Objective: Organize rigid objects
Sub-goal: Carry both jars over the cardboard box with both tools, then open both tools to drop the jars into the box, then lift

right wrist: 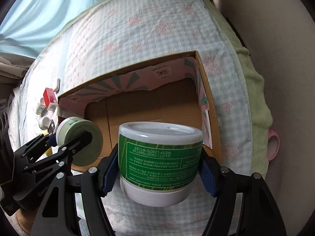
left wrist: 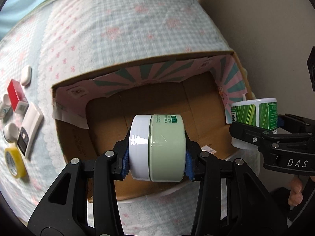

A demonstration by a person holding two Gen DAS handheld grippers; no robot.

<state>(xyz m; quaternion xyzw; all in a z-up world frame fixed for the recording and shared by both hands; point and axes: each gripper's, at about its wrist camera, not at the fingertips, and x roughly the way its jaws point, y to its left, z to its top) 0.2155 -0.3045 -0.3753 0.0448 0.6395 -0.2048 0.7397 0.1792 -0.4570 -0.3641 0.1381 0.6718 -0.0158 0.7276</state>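
Right now both grippers carry a load over the open brown cardboard box (left wrist: 149, 118) w/ pink-and-teal printed inner flaps, sitting on the checked blue-and-pink quilt (left wrist: 122, 25).

Left gripper (left wrist: 156, 161): fingers pinch the pale-green round jar with a white lid (left wrist: 157, 147), held on its side, lid toward the left finger, base toward the right one. Blue pads (left wrist: 188, 163) press the flat ends, so the grip looks sound. Bare box floor lies just ahead of the tips.

Right gripper (right wrist: 160, 169): fingers clamp the white tub with a green striped label (right wrist: 160, 157) across its round wall; print reads upside down, so the tub is prob. inverted. Box interior is ahead of and beyond the tips.

To do this step well, imo: bring each item fwd past the near box wall, lower till it's close to the floor, then release. Keep the two apart, one per side. The jar on its side may roll once freed, so tip it flat first or park it against a wall.

Other bits, e.g. red rectangular box (left wrist: 16, 95), yellow tape roll (left wrist: 14, 162), white remote (left wrist: 29, 127), lie well left of the left finger.
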